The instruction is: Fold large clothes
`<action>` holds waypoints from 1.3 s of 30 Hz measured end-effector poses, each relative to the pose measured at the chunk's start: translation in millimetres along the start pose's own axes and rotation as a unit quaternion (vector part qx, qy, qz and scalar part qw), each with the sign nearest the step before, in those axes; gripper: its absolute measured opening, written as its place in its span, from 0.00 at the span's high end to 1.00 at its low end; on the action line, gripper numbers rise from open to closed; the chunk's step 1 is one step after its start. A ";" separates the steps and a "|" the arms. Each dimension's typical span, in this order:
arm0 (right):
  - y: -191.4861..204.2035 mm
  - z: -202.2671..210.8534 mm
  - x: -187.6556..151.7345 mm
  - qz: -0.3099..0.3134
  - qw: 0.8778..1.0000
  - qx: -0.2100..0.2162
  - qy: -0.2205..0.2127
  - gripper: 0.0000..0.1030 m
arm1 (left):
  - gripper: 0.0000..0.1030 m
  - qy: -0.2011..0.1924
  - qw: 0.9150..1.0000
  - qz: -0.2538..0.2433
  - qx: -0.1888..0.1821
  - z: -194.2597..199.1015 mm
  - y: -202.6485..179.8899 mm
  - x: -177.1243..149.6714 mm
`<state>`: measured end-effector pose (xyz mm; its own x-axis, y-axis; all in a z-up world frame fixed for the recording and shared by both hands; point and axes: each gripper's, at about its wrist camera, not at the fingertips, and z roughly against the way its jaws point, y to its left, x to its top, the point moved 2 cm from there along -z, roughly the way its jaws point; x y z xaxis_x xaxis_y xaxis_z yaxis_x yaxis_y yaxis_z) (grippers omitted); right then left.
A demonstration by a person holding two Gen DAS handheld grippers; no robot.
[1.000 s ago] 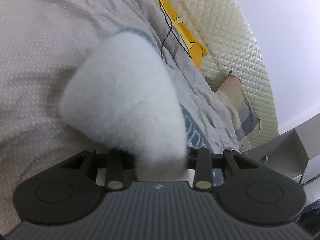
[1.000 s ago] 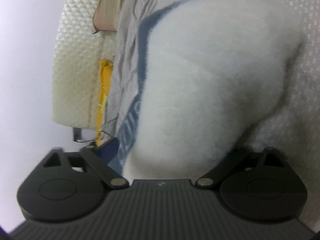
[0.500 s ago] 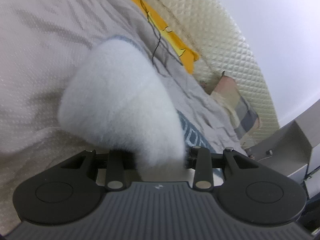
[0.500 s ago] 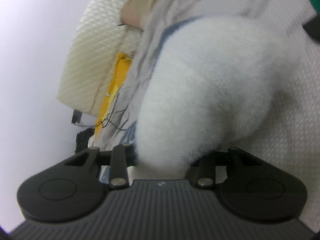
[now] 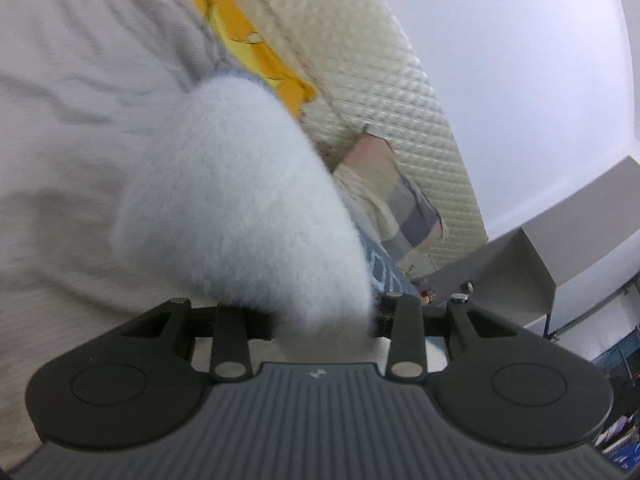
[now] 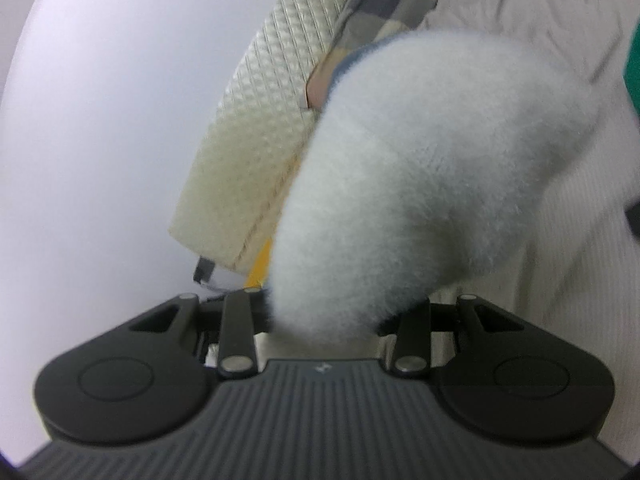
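Observation:
A fluffy white fleece garment [image 5: 240,208] with a blue trim bulges out in front of my left gripper [image 5: 324,320], which is shut on a bunched part of it. The fingers themselves are buried in the pile. In the right wrist view the same white fleece [image 6: 420,168] swells up from my right gripper [image 6: 324,320], whose jaws have drawn in on it and pinch it. Both held parts hang above the pale bed cover [image 5: 60,80]. A blue patterned patch [image 5: 384,272] shows under the fleece near the left gripper.
A cream quilted headboard [image 5: 380,80] runs along the bed, also seen as the headboard [image 6: 248,140] on the right view's left. A checked pillow [image 5: 404,200] and a yellow cloth [image 5: 240,28] lie against it. A grey cabinet [image 5: 520,272] stands beyond. A green item [image 6: 632,60] is at the right edge.
Both grippers have risen, lifting the fleece off the bed cover. The right gripper's arms went from splayed wide to parallel, closing on the fleece. The left grip is unchanged.

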<state>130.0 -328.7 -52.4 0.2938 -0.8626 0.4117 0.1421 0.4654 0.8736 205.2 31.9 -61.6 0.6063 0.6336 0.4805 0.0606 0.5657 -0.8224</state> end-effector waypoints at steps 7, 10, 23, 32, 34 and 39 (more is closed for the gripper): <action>-8.1 -20.0 95.3 -0.014 0.999 0.011 -0.032 0.59 | 0.60 0.030 0.999 -0.023 -0.013 -94.3 -82.6 17.4; -20.2 -35.8 137.2 -0.023 0.999 0.009 -0.042 0.58 | 0.59 0.036 0.998 -0.037 -0.023 -142.0 -108.8 12.9; -109.3 -118.8 280.3 -0.001 0.995 -0.034 -0.089 0.58 | 0.59 0.081 0.993 -0.066 -0.051 -370.2 -152.7 -54.1; -212.2 -153.0 257.3 -0.072 0.990 -0.098 -0.078 0.58 | 0.59 0.130 0.986 -0.099 -0.013 -464.2 -95.0 -110.7; -230.5 -156.2 245.2 -0.088 0.989 -0.101 -0.069 0.58 | 0.59 0.135 0.984 -0.113 -0.018 -465.3 -82.9 -116.4; -254.2 -143.6 219.9 -0.113 0.987 -0.100 -0.056 0.52 | 0.54 0.135 0.980 -0.144 -0.035 -457.5 -62.7 -129.7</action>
<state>294.2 -608.2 -221.2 0.1283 -0.9602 0.2480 0.3782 0.2786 0.8828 485.5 -327.2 -211.7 0.7434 0.2859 0.6047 0.3073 0.6571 -0.6884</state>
